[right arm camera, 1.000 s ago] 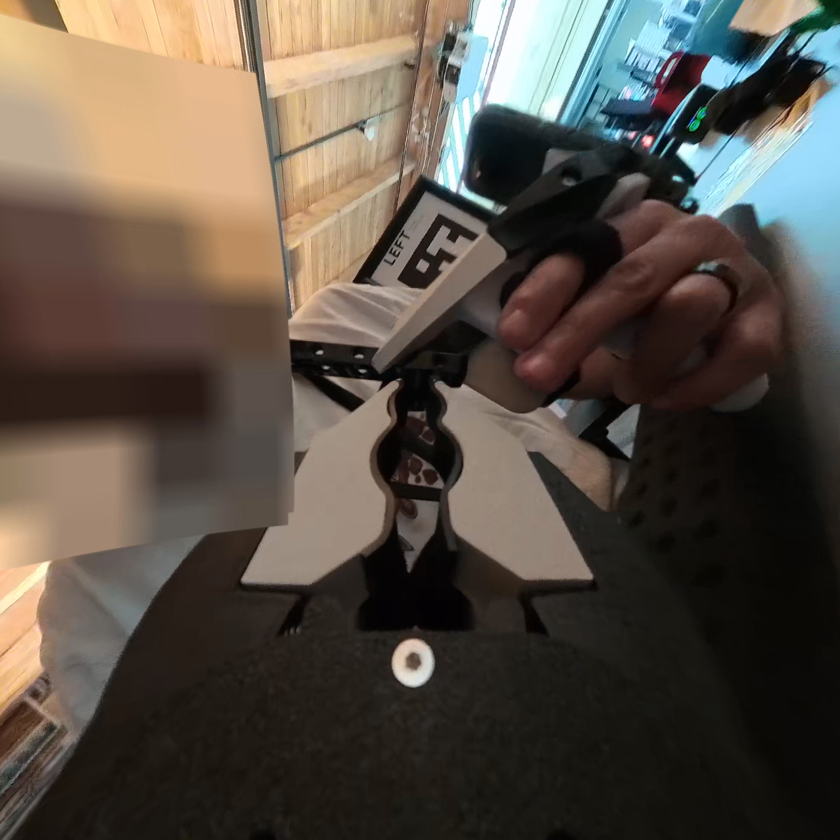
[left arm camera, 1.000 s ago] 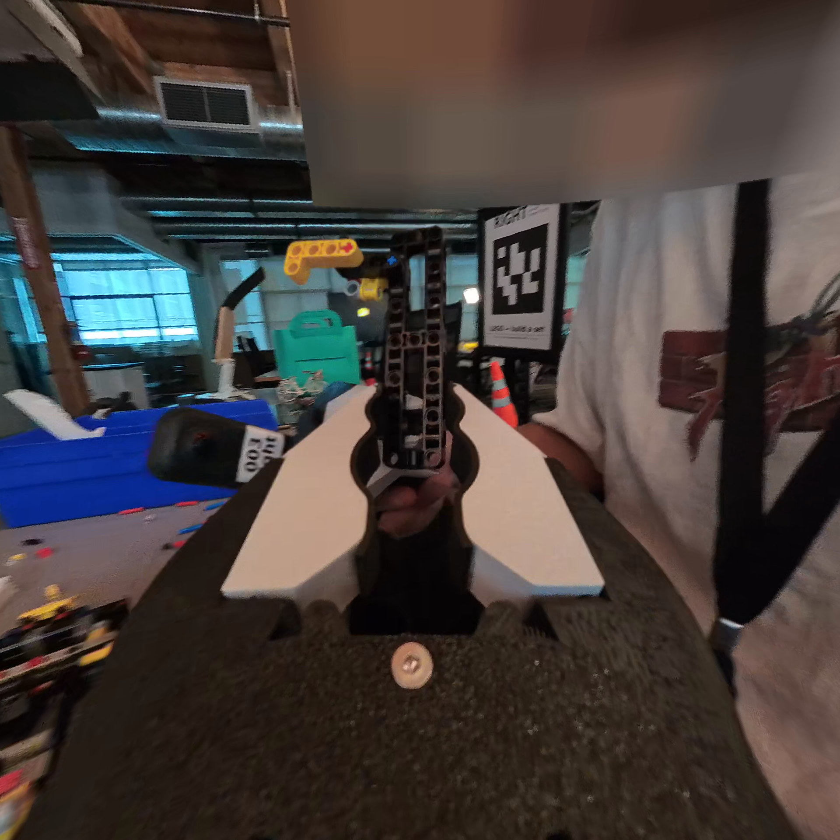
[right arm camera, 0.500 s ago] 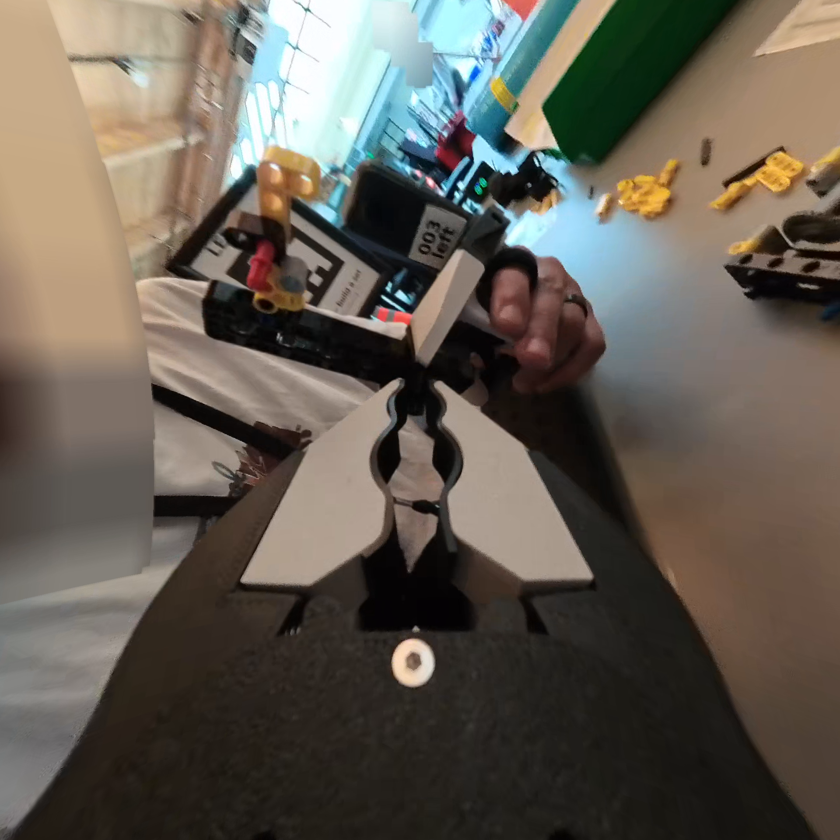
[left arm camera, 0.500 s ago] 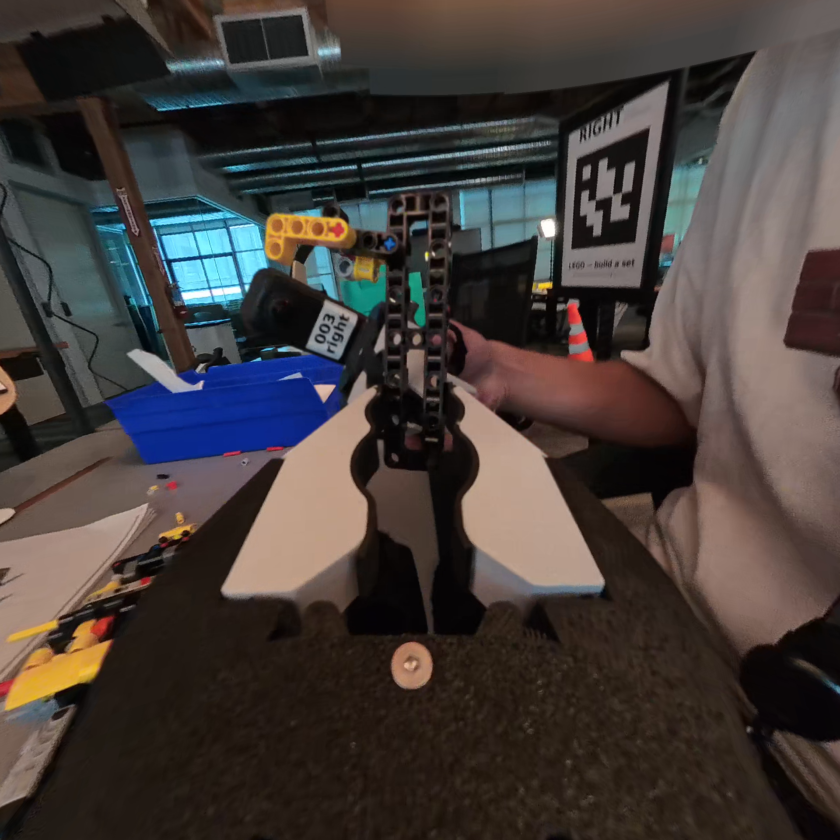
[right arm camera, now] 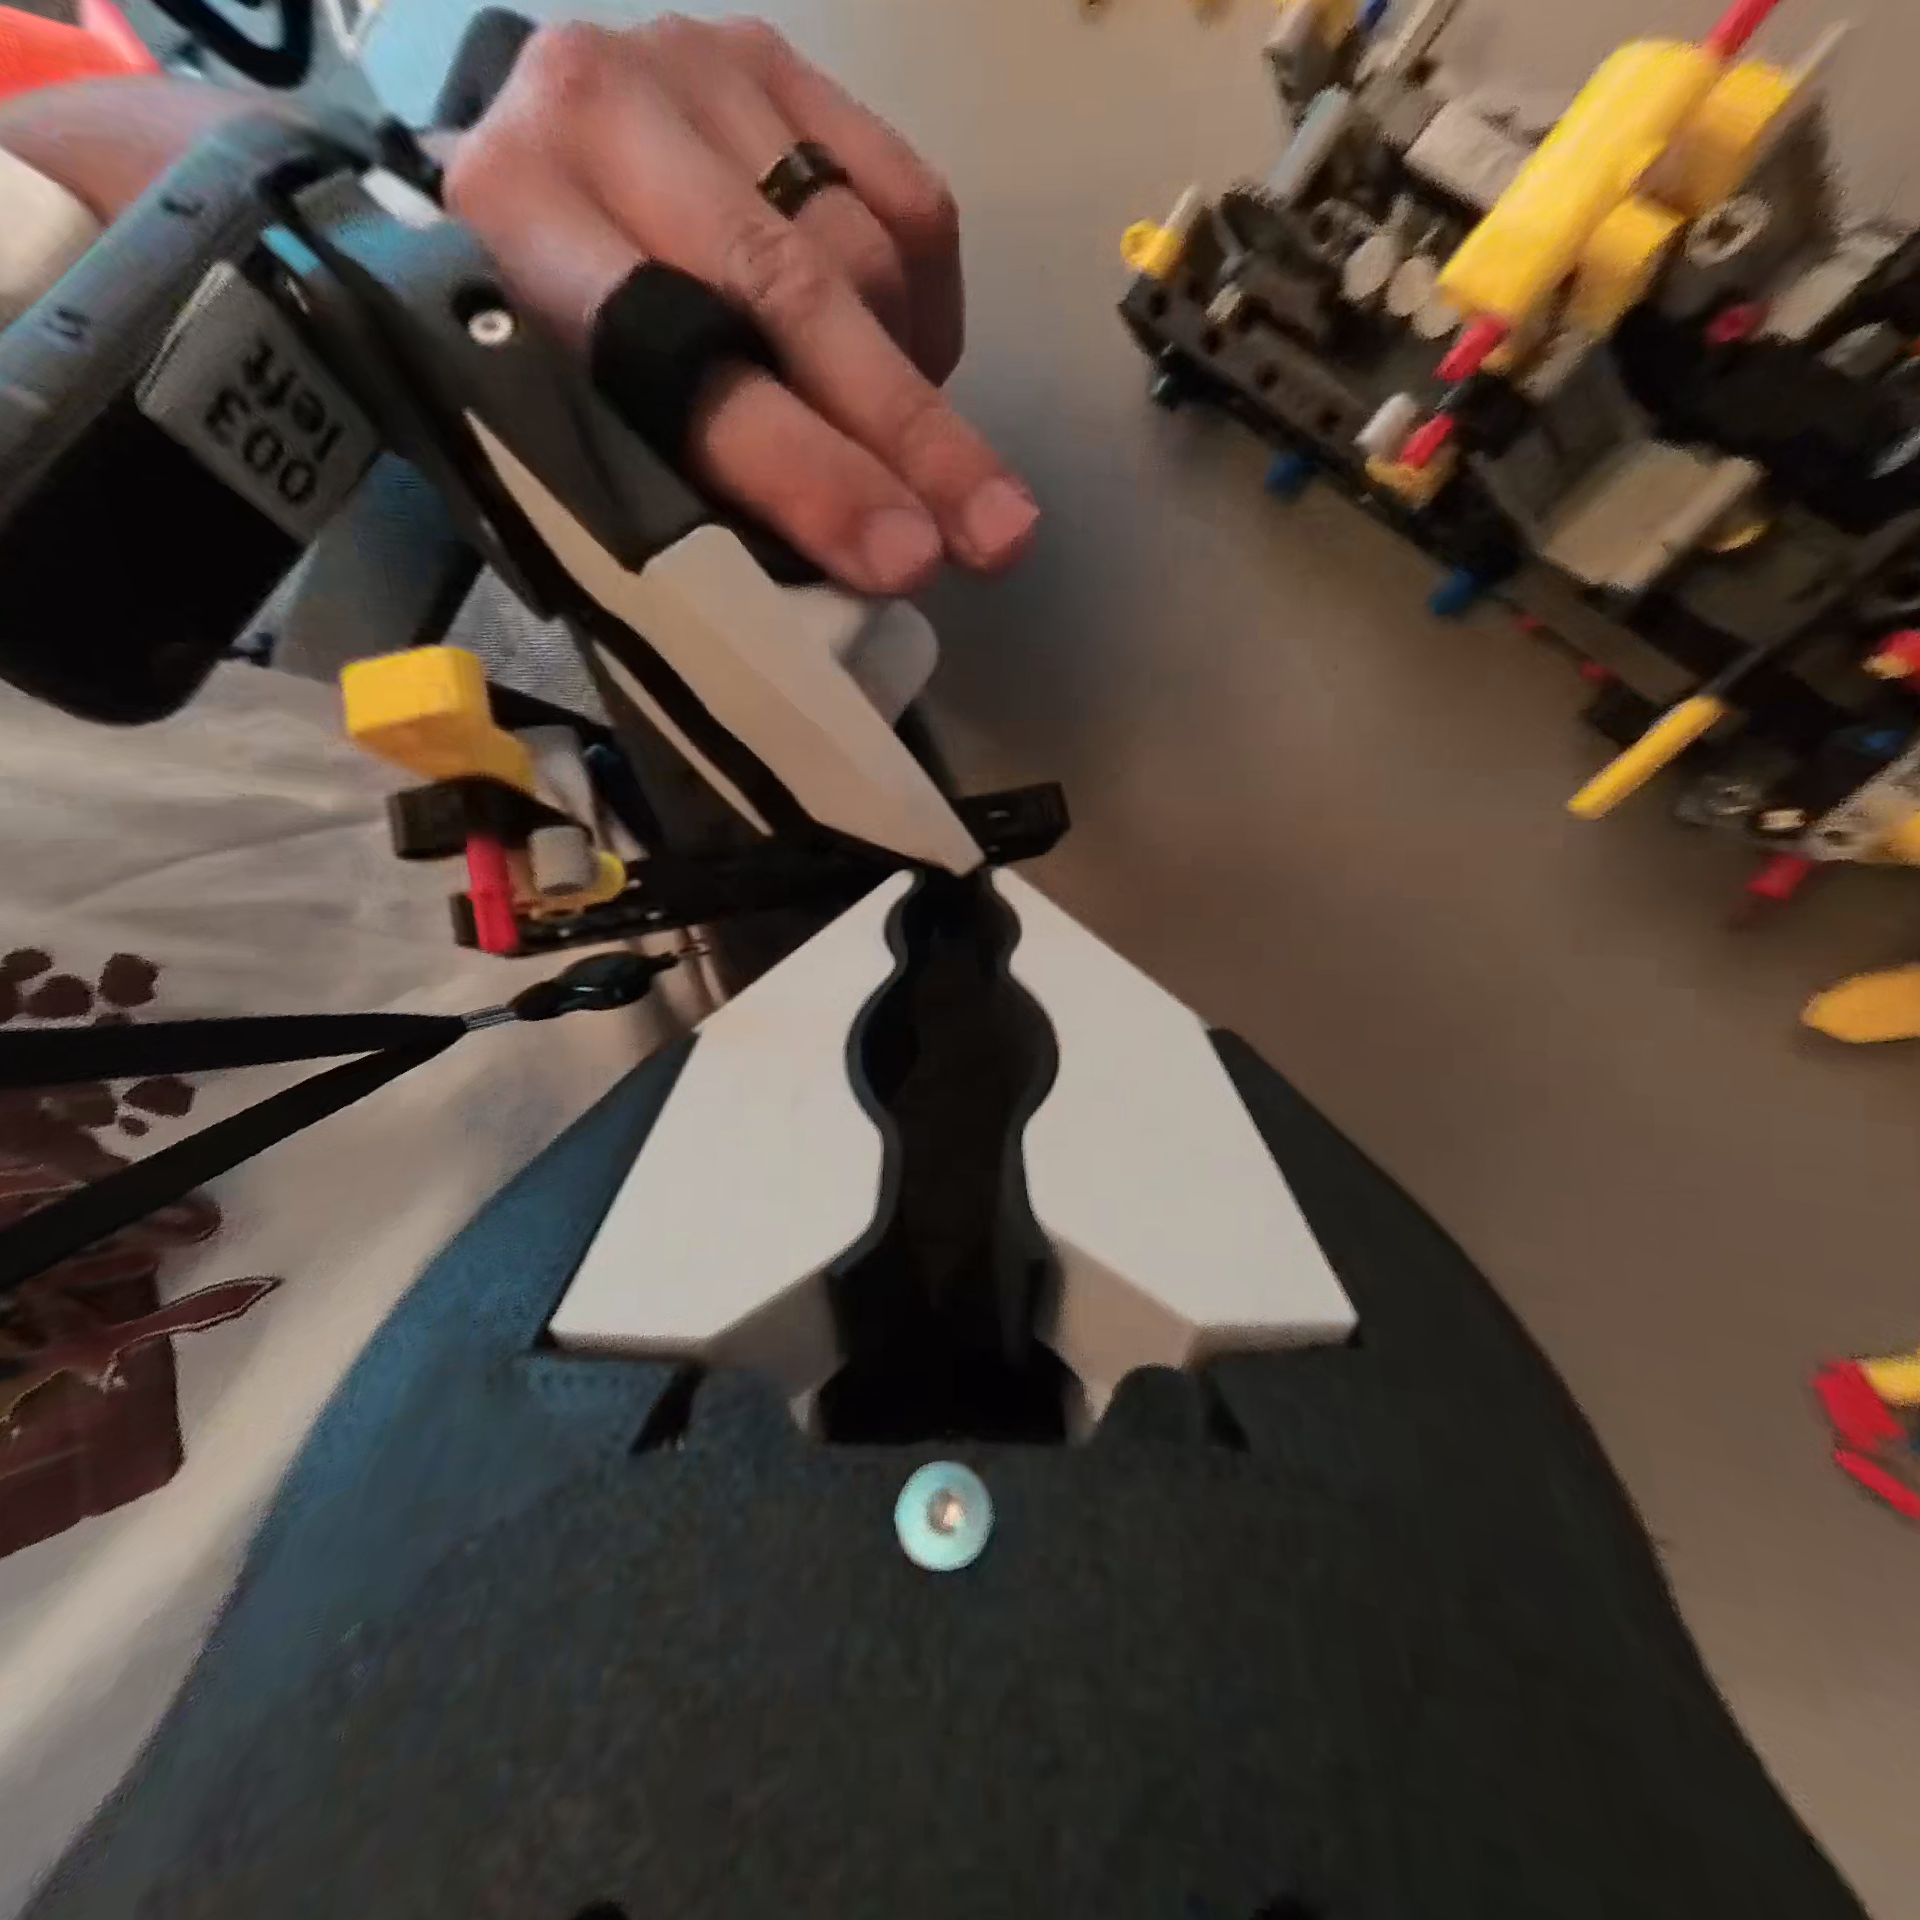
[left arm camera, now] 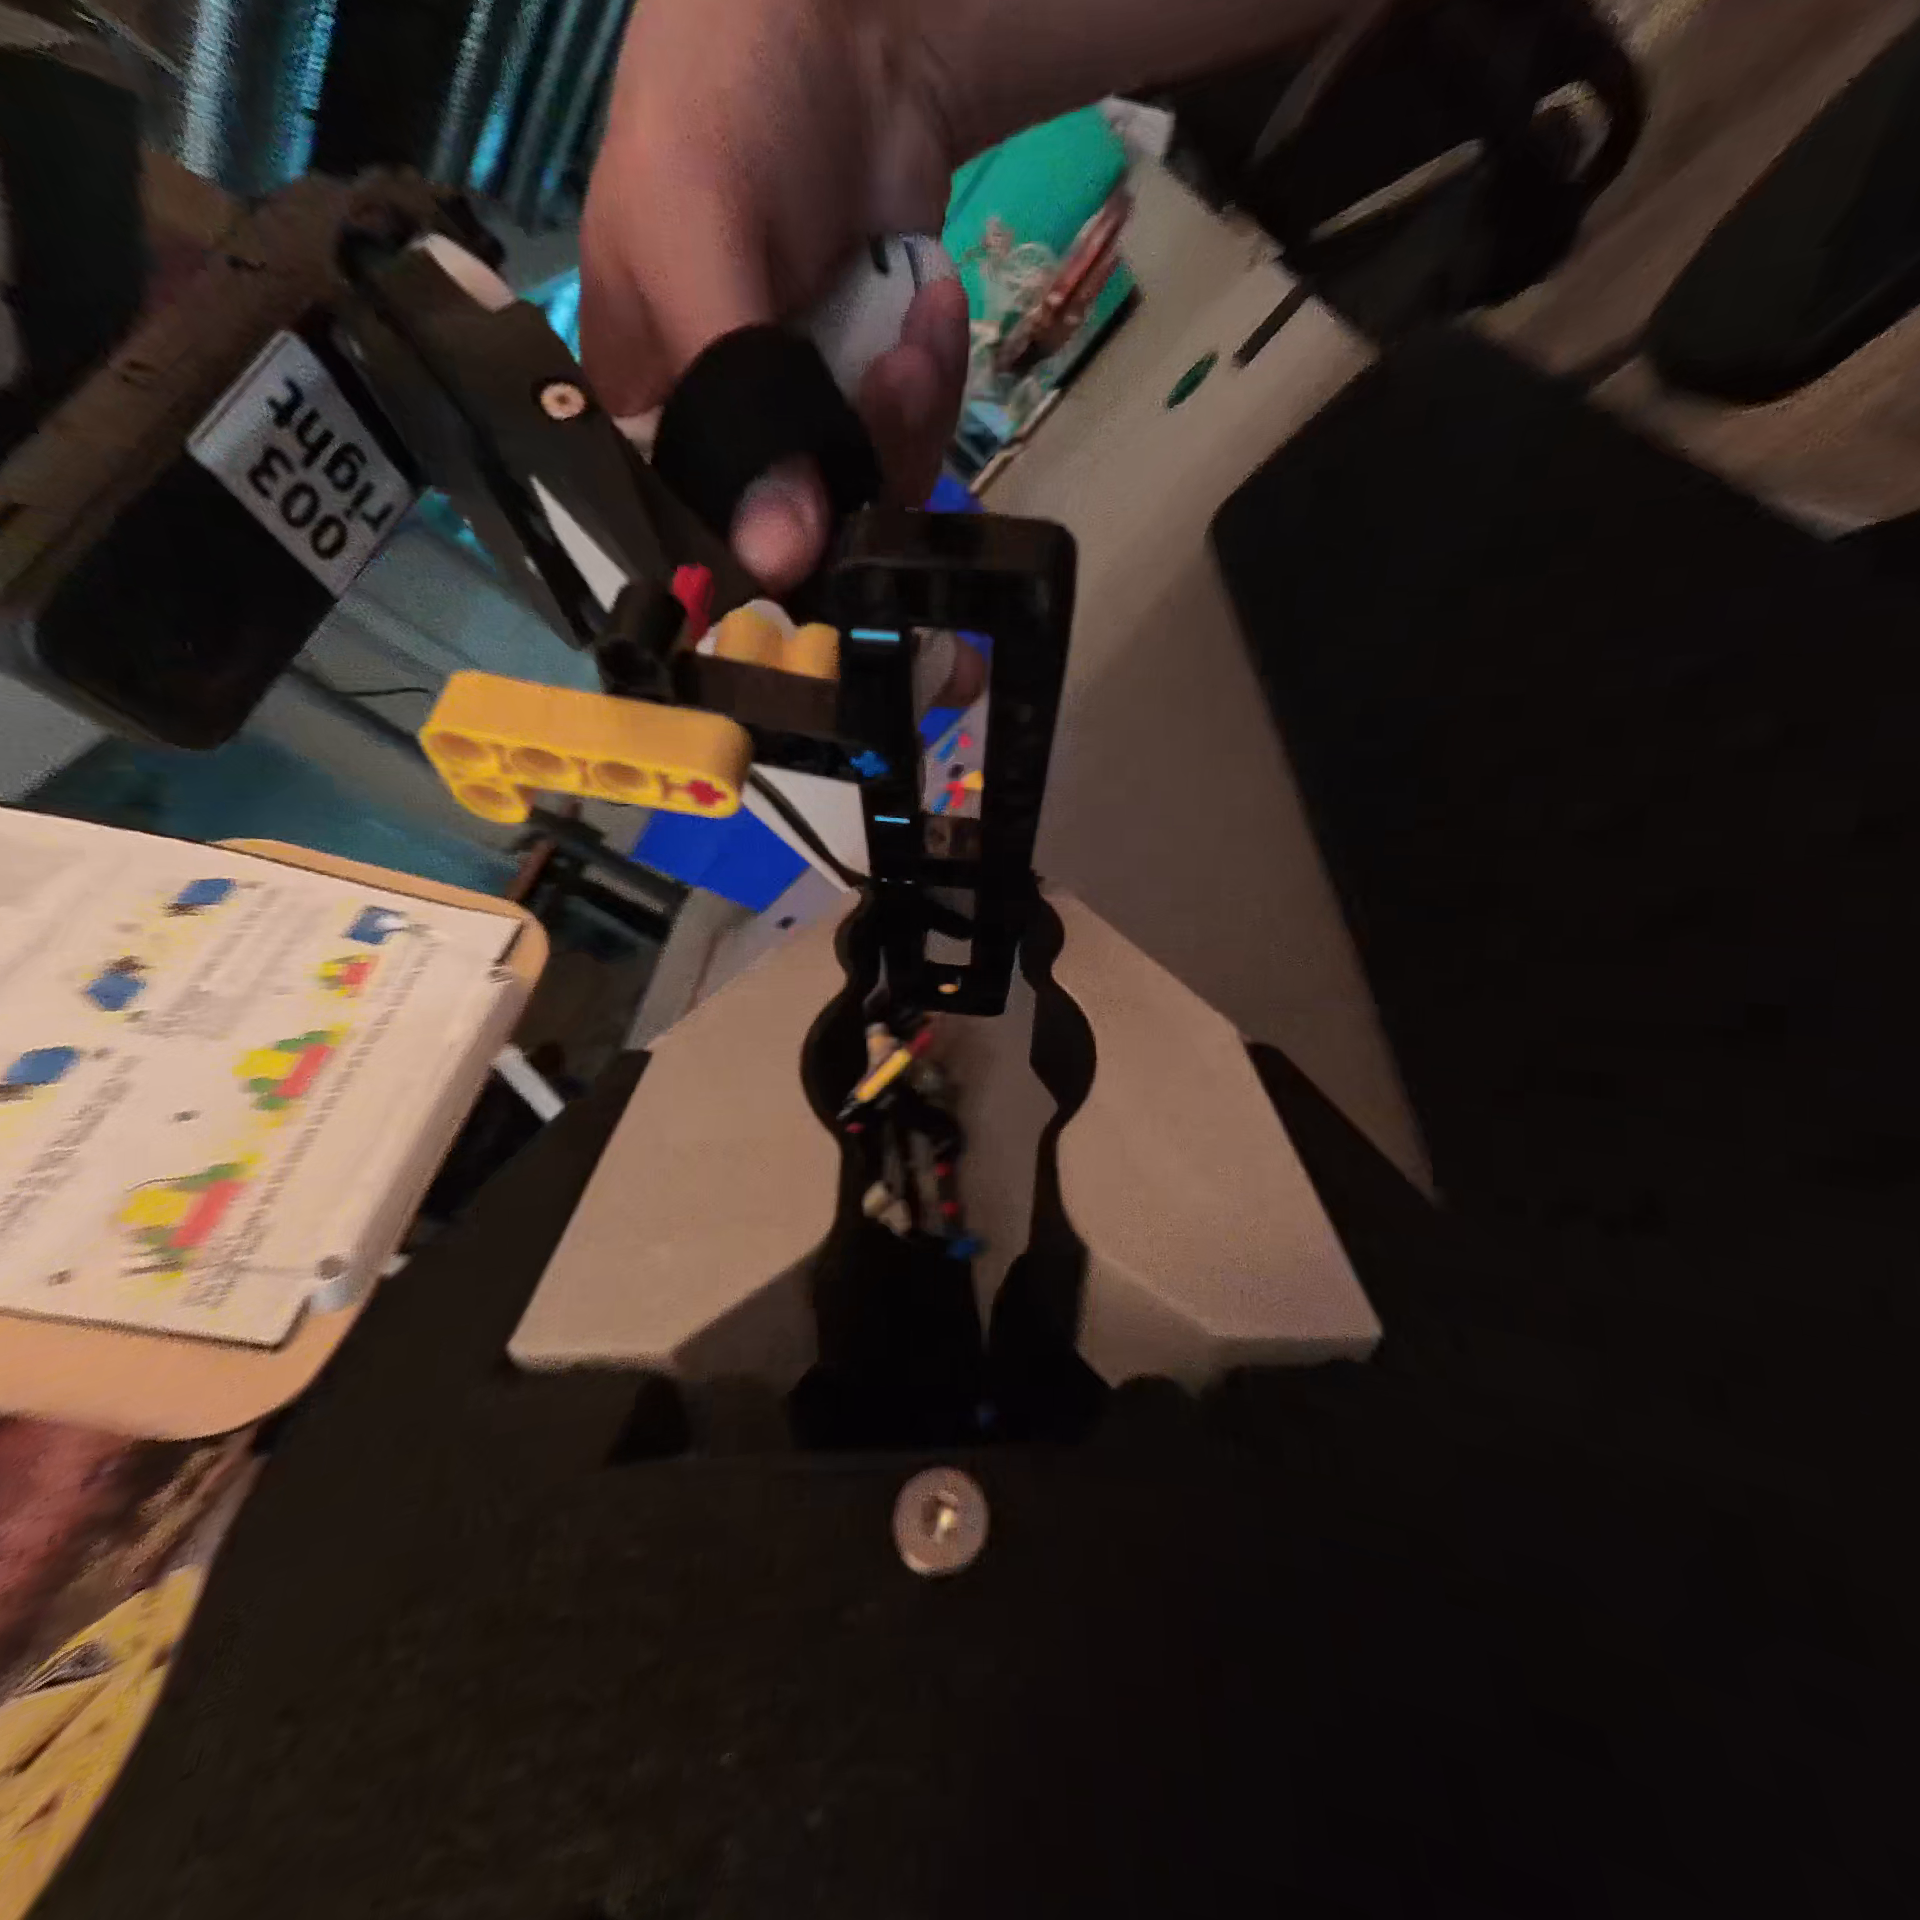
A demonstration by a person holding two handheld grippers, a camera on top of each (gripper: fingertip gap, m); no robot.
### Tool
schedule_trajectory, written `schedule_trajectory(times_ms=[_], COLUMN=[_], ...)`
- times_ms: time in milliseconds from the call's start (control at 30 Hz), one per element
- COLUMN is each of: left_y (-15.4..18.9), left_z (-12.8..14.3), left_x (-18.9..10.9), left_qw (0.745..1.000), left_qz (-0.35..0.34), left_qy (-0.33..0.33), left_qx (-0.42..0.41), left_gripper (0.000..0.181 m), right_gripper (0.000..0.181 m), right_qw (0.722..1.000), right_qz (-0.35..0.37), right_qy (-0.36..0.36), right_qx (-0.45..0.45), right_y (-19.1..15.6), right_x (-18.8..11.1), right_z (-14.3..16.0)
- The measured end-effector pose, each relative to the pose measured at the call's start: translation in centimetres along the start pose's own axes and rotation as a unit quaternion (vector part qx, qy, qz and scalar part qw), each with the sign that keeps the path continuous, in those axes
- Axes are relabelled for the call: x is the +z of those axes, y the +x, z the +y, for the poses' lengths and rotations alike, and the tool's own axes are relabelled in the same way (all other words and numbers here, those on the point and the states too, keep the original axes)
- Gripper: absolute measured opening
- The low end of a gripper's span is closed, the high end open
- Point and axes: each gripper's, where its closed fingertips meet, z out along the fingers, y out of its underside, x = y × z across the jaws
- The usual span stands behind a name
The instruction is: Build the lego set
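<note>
Both views swung down to worktop (right arm camera: 1195,623) | left hand-held gripper (left arm camera: 940,935) clamps black frame (left arm camera: 961,727) | right hand-held gripper (right arm camera: 951,883) nearly closed, grip unclear | model (right arm camera: 1558,364) far right

Lots you can't make out here. The instruction sheet (left arm camera: 223,1081) at 9 o'clock in the left wrist view is blurred and runs off the left edge, so its pictures are just coloured smudges. The lower end of the black lego frame (left arm camera: 961,769) sits in shadow between the left gripper (left arm camera: 940,914) tips. In the right wrist view the big lego model (right arm camera: 1579,343) at 2 o'clock is smeared and cut by the right edge, and the right gripper (right arm camera: 945,883) tips meet the frame in darkness, so contact is unclear.
</note>
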Motion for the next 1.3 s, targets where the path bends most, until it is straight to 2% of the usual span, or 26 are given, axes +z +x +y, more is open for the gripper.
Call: schedule_trajectory(times_ms=[100, 233, 300, 433, 700, 867, 1300], left_y=[-3.0, -7.7, -9.4, -11.2, -13.3, -13.1, -12.5], left_z=[0.4, -0.4, -1.0, -1.1, -1.0, -1.3, -1.3], left_x=[0.2, -0.6, -1.2, -2.6, -5.2, -5.7, -5.1], left_qw=[0.997, 0.977, 0.965, 0.948, 0.923, 0.925, 0.930], left_qz=[-0.081, -0.173, -0.199, -0.235, -0.284, -0.275, -0.264], left_qy=[0.018, 0.076, 0.101, 0.122, 0.135, 0.141, 0.140], left_qx=[-0.004, -0.095, -0.136, -0.180, -0.222, -0.220, -0.213], left_gripper=[0.026, 0.026, 0.026, 0.026, 0.026, 0.026, 0.026], right_gripper=[0.006, 0.007, 0.007, 0.007, 0.012, 0.006, 0.006], right_qw=[0.998, 0.986, 0.977, 0.963, 0.934, 0.917, 0.919], right_qz=[0.051, 0.078, 0.079, 0.103, 0.063, 0.025, 0.032], right_qy=[0.032, 0.145, 0.193, 0.240, 0.345, 0.394, 0.389], right_qx=[-0.010, -0.025, -0.036, -0.069, -0.066, -0.062, -0.060], right_y=[1.0, 0.5, -0.2, -1.0, -2.4, -3.4, -3.0], right_x=[-1.8, -5.0, -6.3, -7.0, -7.4, -7.9, -7.4], right_z=[-2.3, -6.1, -7.6, -9.6, -12.3, -12.8, -12.1])
